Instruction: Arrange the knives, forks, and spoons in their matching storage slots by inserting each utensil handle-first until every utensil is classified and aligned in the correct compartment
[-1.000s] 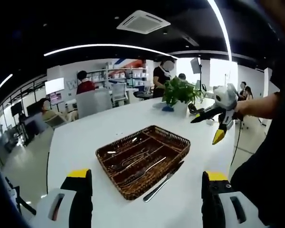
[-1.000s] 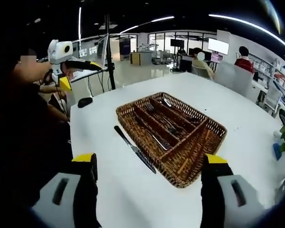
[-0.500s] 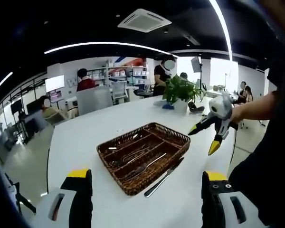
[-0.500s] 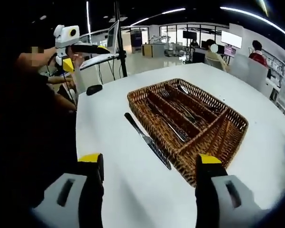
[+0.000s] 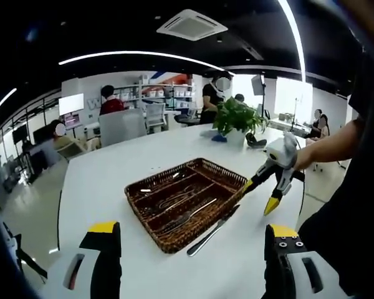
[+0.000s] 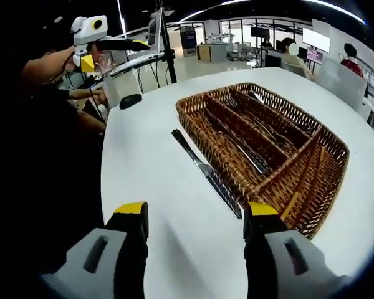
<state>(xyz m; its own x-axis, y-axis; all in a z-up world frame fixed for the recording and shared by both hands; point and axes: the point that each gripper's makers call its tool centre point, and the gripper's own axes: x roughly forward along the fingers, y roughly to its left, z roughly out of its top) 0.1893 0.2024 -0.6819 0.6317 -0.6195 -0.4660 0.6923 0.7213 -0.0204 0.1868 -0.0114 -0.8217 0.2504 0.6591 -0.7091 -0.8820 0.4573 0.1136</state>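
In the left gripper view, the left gripper (image 5: pixel 190 258) is hanging above the near edge of the white worktop (image 5: pixel 106 180), its jaws apart and holding nothing, so it is looking on rather than working. The wicker tray (image 5: pixel 174 240) is sitting in the middle of the worktop with cutlery already lying along its long compartments. 1 knife (image 5: pixel 212 229) is lying outside it, flat on the worktop just beside the tray's near wall and running along it; it looks like the piece not yet sorted. The right gripper (image 5: pixel 267 192) is coming in from the right, jaws apart and tips pointing down toward the tray's corner, likely lining up for that knife. A potted plant (image 5: pixel 237 119) is standing at the far end, well clear.

In the right gripper view, the right gripper (image 6: pixel 193 215) is hovering low over the knife (image 6: pixel 206 172), jaws spread wide enough to straddle it, with 1 end just ahead of the jaw tips. The tray (image 6: pixel 315 215) is lying just beyond the knife, slots running the same way. The left gripper (image 6: pixel 109 48) is being held high at upper left, out of the way.
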